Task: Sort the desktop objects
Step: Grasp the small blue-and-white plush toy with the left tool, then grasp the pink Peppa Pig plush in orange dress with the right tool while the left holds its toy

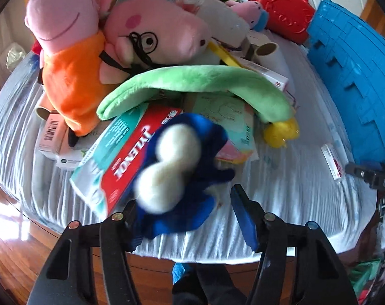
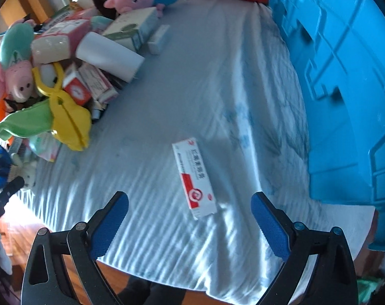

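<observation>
The blue-and-white plush toy (image 1: pixel 182 175) is seen lying between the fingers of the left gripper (image 1: pixel 187 218), at the near edge of the pile, resting against the Tylenol box (image 1: pixel 121 157). The jaws are held partly apart; the right-hand pad (image 1: pixel 243 218) is clear of the toy, while contact at the other finger is hidden by the plush itself, so a firm hold cannot be confirmed. The toy is blurred.

On the other side, the right gripper (image 2: pixel 190 218) is held wide open and empty over the white-and-red medicine box (image 2: pixel 195 178), which lies alone on the pale cloth (image 2: pixel 192 89), well apart from the pile and near the blue crate (image 2: pixel 345 89).

Risks are judged as follows. If only loose fabric is pinched, the plush may be dropped or dragged, and the Tylenol box beside it could be pulled off the near table edge. The medicine box lies flat and thin; a slanted closing could skid it across the cloth or bunch the cloth between the pads.
</observation>
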A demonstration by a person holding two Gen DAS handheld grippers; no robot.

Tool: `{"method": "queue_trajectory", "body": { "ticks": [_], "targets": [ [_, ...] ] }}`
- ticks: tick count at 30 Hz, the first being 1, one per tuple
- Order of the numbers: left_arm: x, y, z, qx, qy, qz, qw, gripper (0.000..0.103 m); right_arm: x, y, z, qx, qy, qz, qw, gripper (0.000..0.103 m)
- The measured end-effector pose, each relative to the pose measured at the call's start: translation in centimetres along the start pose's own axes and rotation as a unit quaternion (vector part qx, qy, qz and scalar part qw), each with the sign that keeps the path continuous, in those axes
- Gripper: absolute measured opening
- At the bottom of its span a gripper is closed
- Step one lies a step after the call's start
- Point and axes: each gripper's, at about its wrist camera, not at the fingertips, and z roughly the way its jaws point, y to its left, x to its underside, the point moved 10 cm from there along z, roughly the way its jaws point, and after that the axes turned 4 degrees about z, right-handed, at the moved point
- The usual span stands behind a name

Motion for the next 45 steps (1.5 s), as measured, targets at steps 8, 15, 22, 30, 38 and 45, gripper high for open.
{"method": "queue_trajectory", "body": {
  "ticks": [8, 15, 22, 30, 38, 45],
  "targets": [
    [-1.2, -0.5, 0.0, 0.008, -0.018, 0.007, 0.9998, 0.034, -0.2, -0.8, 1.0, -0.005, 0.007, 0.006, 1.0, 0.088],
    [-1.8, 1.1, 0.1, -0.001, -0.021, -0.022, 0.9995, 0.029, -2.6, 4.5, -0.4, -0.056, -0.013, -0.044, 0.997, 0.084],
    [-2.9, 2.1, -2.5, -0.004, -0.054, -0.041, 0.9977, 0.029, -4.0, 14.1, -2.7, -0.116, -0.04, -0.142, 0.982, 0.085],
    [-4.9, 4.2, -4.6, -0.018, -0.082, -0.069, 0.9941, 0.029, -4.7, 22.8, -3.8, -0.142, -0.063, -0.227, 0.961, 0.086],
    [-6.6, 8.7, -10.0, -0.061, -0.134, -0.109, 0.9831, 0.029, -7.1, 24.5, -7.8, -0.19, -0.089, -0.225, 0.952, 0.086],
    [-7.0, 15.6, -12.6, -0.125, -0.146, -0.152, 0.9696, 0.029, -8.2, 30.2, -9.6, -0.229, -0.101, -0.244, 0.937, 0.086]
  ]
}}
